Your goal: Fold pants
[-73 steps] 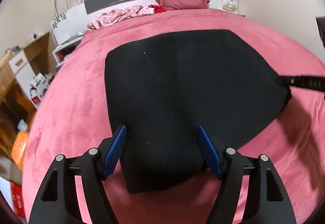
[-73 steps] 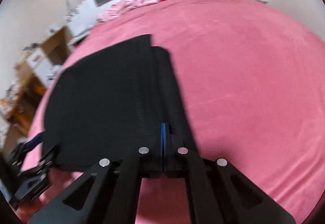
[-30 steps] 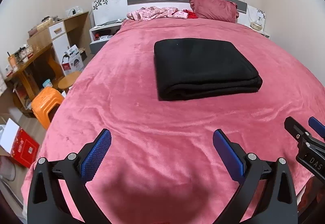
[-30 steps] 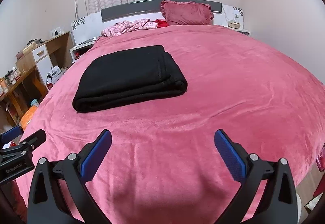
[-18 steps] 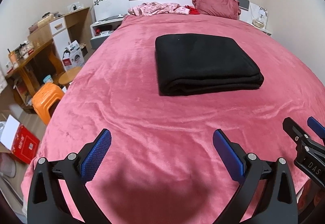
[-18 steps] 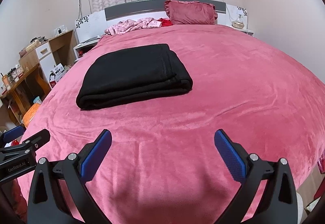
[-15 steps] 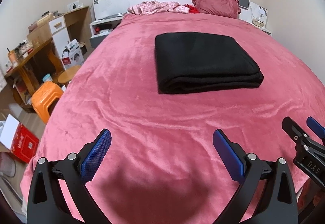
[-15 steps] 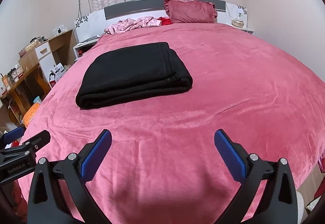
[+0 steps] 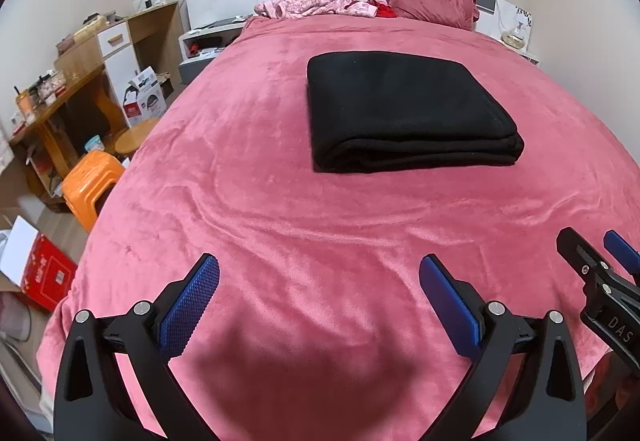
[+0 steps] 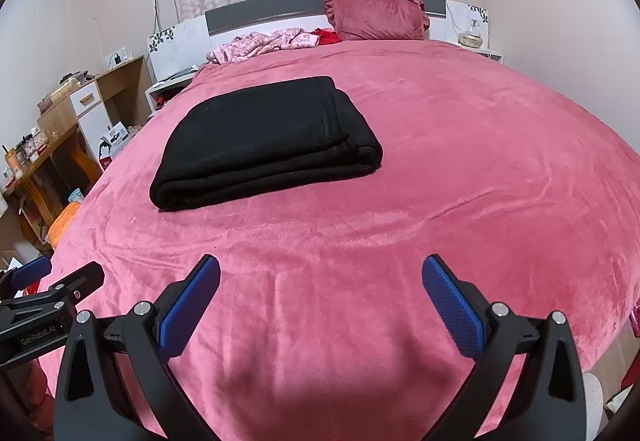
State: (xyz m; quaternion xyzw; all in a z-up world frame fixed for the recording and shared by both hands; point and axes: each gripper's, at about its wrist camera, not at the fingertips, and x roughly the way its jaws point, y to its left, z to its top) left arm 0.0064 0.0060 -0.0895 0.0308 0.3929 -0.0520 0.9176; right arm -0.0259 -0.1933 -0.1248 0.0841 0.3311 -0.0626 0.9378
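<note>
The black pants [image 9: 404, 113] lie folded into a thick rectangle on the pink bedspread [image 9: 280, 201], near the middle of the bed; in the right wrist view the pants [image 10: 264, 141] sit left of centre. My left gripper [image 9: 320, 301] hangs open above the bed's near end, well short of the pants, with nothing between its blue pads. My right gripper [image 10: 320, 301] is open too and equally far back. Each gripper's tip shows at the edge of the other's view.
A red pillow [image 9: 430, 3] and crumpled pink clothes [image 9: 316, 5] lie at the headboard. Left of the bed stand a wooden desk [image 9: 60, 97], an orange stool [image 9: 90, 185] and boxes [image 9: 36, 273]. A nightstand with a lamp [image 10: 474, 33] is at the far right.
Over 2.4 s both grippers let go of the pants and pulled back to the foot of the bed; the right one opened. In the last half second almost nothing moved.
</note>
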